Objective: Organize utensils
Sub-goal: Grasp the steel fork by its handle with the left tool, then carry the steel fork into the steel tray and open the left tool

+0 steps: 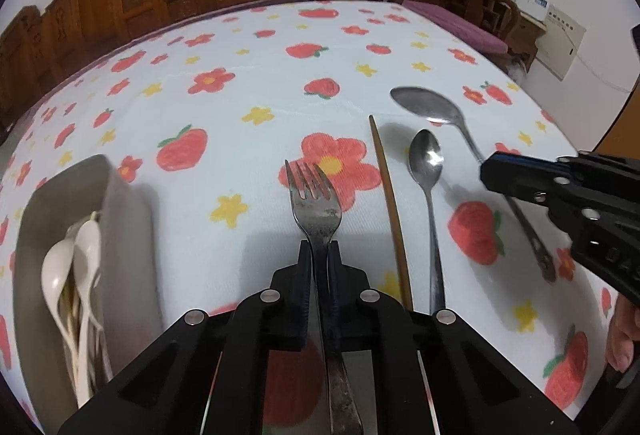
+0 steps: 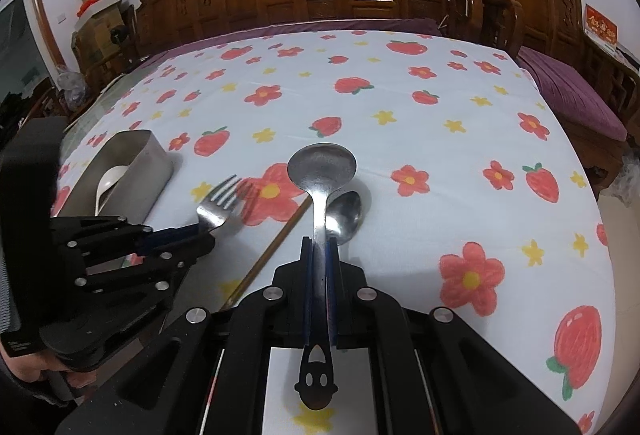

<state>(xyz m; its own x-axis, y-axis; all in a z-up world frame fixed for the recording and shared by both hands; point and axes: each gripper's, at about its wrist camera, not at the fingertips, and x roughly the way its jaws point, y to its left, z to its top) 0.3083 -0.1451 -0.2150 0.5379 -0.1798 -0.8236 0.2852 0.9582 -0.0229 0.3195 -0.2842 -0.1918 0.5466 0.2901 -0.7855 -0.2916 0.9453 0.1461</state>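
Utensils: your left gripper (image 1: 320, 255) clamps the fork (image 1: 316, 203), handle hidden beneath it; your right gripper (image 2: 320, 251) pinches the large spoon (image 2: 322, 171). Small spoon (image 1: 427, 163) and chopstick (image 1: 390, 203) lie on the counter (image 1: 240, 107), white spoons (image 1: 76, 267) half-hidden in the tin (image 1: 128, 219).

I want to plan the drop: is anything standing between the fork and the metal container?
Nothing visible: only bare tablecloth lies between the fork, held by the left gripper, and the metal container to its left.
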